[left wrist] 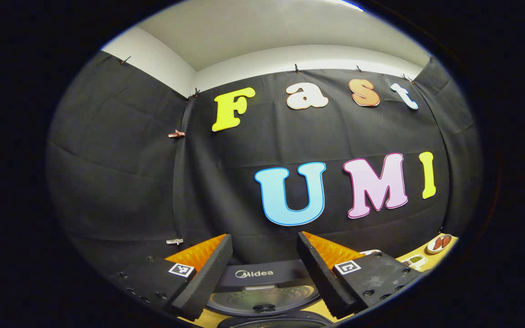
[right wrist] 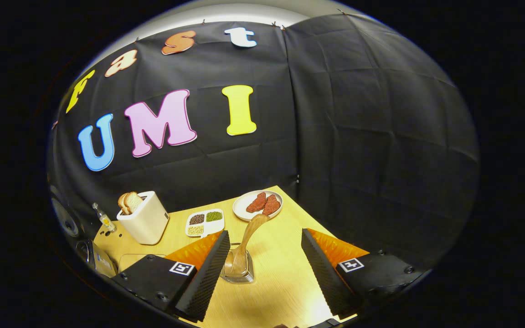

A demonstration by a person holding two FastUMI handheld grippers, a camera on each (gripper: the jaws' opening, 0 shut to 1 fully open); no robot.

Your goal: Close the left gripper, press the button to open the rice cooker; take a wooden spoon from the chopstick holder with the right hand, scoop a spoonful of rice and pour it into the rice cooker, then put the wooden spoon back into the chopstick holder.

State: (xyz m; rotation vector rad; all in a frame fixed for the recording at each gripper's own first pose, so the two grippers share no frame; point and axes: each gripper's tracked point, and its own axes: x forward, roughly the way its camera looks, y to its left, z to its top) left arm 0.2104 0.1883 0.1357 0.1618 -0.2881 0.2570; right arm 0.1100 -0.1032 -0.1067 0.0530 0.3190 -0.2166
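In the left gripper view the rice cooker [left wrist: 255, 273] stands just beyond my left gripper [left wrist: 264, 237]. Its lid is raised, with the round inner plate [left wrist: 262, 298] facing me and the pot's dark rim [left wrist: 271, 321] below. The left gripper's jaws stand wide apart with nothing between them. In the right gripper view a wooden spoon [right wrist: 249, 237] stands bowl-down in a clear holder [right wrist: 237, 271] on the table. Its handle leans up to the right. My right gripper [right wrist: 265, 233] is open just short of the holder, the spoon slightly left of centre between the fingers, untouched.
On the wooden table [right wrist: 285, 273] behind the holder are a white divided dish of grains [right wrist: 205, 222], a plate [right wrist: 244, 208] with red meat slices, a cream toaster [right wrist: 146, 221] holding bread and a small bottle [right wrist: 104, 218]. Part of the cooker [right wrist: 69, 221] shows at the far left.
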